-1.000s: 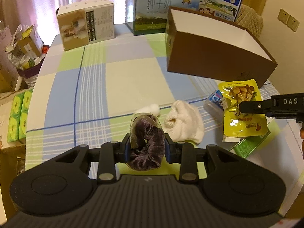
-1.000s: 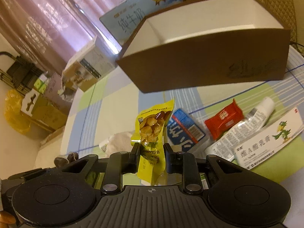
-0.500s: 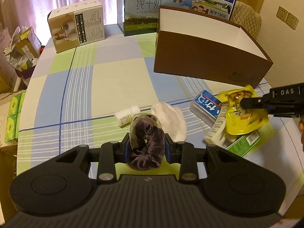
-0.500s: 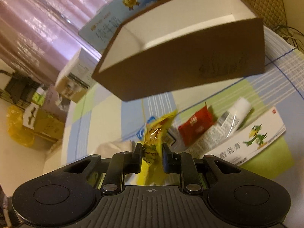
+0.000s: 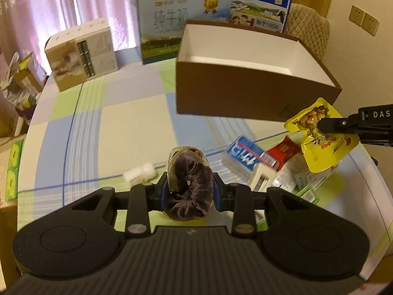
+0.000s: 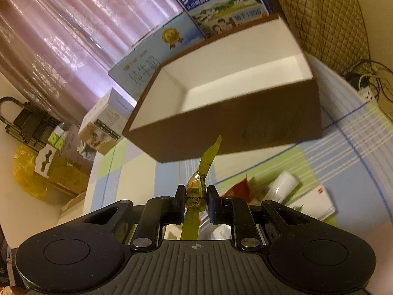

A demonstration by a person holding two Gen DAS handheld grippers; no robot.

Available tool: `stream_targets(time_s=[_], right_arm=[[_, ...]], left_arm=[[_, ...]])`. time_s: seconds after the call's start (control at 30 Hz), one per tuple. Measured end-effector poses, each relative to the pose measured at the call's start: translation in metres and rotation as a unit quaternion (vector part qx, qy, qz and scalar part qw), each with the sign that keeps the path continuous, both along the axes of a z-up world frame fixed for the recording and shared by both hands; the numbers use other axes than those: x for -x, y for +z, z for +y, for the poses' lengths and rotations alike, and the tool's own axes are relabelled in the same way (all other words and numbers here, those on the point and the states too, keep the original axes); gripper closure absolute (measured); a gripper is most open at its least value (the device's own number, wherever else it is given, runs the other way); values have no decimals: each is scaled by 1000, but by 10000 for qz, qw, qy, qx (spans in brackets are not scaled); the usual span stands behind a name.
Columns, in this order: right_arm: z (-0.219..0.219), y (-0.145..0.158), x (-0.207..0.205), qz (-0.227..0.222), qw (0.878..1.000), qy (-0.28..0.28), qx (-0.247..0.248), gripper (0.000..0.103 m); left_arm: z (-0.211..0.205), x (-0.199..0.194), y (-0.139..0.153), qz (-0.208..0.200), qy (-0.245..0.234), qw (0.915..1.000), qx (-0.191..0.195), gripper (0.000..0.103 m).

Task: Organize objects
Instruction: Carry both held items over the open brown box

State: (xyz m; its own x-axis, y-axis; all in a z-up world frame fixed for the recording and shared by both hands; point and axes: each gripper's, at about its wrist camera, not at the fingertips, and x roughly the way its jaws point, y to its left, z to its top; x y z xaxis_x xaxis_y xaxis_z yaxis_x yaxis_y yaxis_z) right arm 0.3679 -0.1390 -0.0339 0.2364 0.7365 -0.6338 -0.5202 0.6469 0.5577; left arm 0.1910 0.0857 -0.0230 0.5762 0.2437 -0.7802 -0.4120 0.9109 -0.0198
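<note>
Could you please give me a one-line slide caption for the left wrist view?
Left gripper holds a scrunchie; right gripper lifts a yellow pouch near the brown box.

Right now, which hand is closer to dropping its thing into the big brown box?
Probably the right. The right gripper holds the yellow snack pouch close to the brown box, beside its near corner. The left gripper, shut on the purple scrunchie, sits farther back across the tablecloth.

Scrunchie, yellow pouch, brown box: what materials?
Scrunchie: looks like velvet, a soft purple-brown pile with gathered folds and a dull sheen.
Yellow pouch: glossy plastic film, probably laminated; it creases and glints.
Brown box: rigid paperboard, matte brown outside, white inside, with crisp straight edges.
</note>
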Motion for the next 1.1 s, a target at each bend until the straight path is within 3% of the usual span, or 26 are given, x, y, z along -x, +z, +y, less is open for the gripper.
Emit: stream_targets(time_s=[0.53,0.87,1.1], right_arm=[[-22,35,-52,-353,9986,-263,-302,88],[5,52,-98,-620,9967,-329,-410,88],[29,42,-128,-667,9965,-416,-296,88]], left_arm=[[-23,-103,25,-345,-539,9978,-168,73],[-12,-177,42,-485,-632,9965,-269,73],[4,-223,38,-385,-655,9969,-220,73]])
